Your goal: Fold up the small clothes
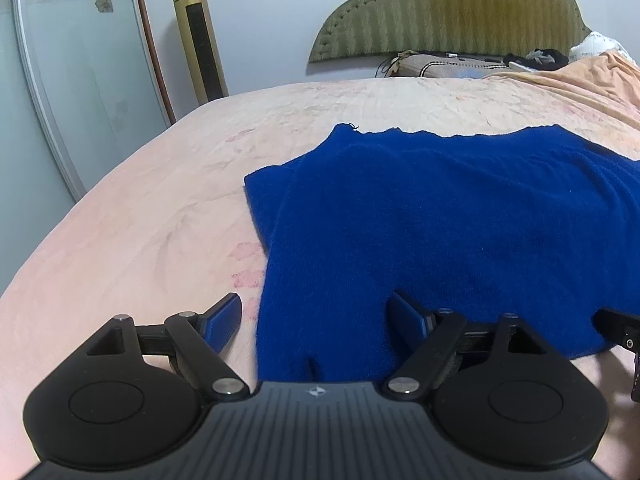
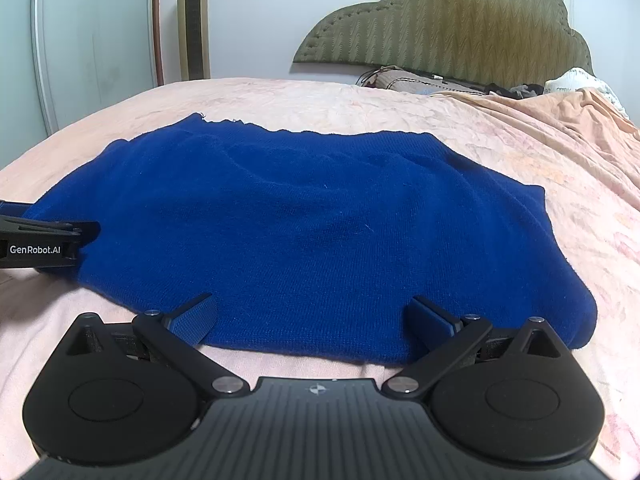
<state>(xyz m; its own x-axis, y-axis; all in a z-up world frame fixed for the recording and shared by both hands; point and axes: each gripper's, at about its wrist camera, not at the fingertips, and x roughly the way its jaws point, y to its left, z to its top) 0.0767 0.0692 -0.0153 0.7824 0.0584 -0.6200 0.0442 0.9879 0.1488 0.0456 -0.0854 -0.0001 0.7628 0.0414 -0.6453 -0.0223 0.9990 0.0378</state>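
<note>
A dark blue knitted garment [image 1: 440, 216] lies spread flat on the pink bed sheet [image 1: 140, 220]; it also shows in the right wrist view [image 2: 312, 232]. My left gripper [image 1: 318, 316] is open at the garment's near left edge, with cloth between its fingers but not clamped. My right gripper [image 2: 314, 318] is open over the garment's near edge, towards the right. The left gripper's side [image 2: 44, 246] shows at the left of the right wrist view, and part of the right gripper [image 1: 624, 336] shows at the right edge of the left wrist view.
The bed sheet [image 2: 580, 200] continues right and far. An olive padded headboard [image 1: 452, 12] with pillows and dark items [image 1: 536, 58] is at the far end. A gold tower fan [image 1: 196, 36] and a glass door [image 1: 72, 72] stand at the left.
</note>
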